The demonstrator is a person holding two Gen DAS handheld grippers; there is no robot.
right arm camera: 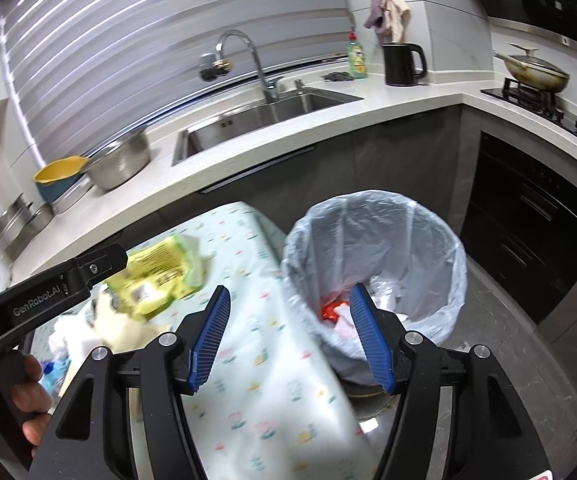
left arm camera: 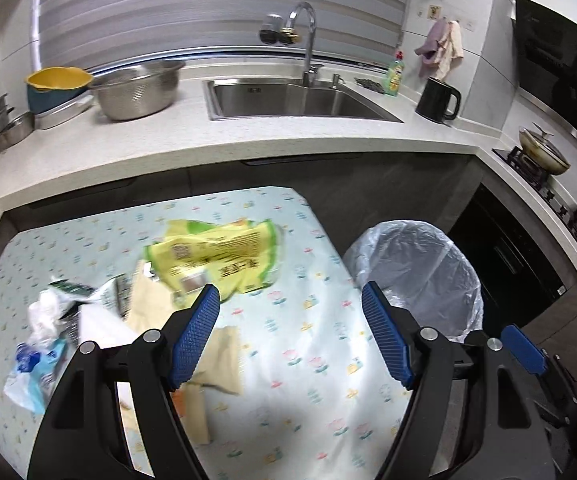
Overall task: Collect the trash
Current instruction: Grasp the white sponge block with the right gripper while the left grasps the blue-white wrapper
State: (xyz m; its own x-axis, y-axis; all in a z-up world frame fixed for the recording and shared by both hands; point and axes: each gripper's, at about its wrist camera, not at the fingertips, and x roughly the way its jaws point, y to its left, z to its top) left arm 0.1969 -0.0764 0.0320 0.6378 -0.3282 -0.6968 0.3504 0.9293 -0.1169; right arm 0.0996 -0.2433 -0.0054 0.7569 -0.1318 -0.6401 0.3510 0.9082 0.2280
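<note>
A yellow-green wrapper [left arm camera: 216,252] [right arm camera: 160,272] lies on the table's flowered cloth [left arm camera: 308,340], far from the near edge. Left of it lies a heap of scraps: beige paper [left arm camera: 148,300], crumpled white plastic [left arm camera: 44,312] and a blue-white wrapper [left arm camera: 32,372]. My left gripper [left arm camera: 290,296] hangs open over the cloth, just right of the heap, with nothing between its pads. The trash bin [left arm camera: 420,272] [right arm camera: 376,248], lined with a clear bag, stands right of the table and holds red and white trash [right arm camera: 332,312]. My right gripper [right arm camera: 290,292] is open and empty above the gap between table edge and bin.
A white counter [left arm camera: 248,140] wraps around behind the table, with a steel sink [left arm camera: 296,100], a steel bowl [left arm camera: 136,88], a yellow bowl [left arm camera: 58,80] and a black kettle [left arm camera: 438,100]. A stove with pans [left arm camera: 544,152] runs along the right. A hand [right arm camera: 28,392] holds the left tool.
</note>
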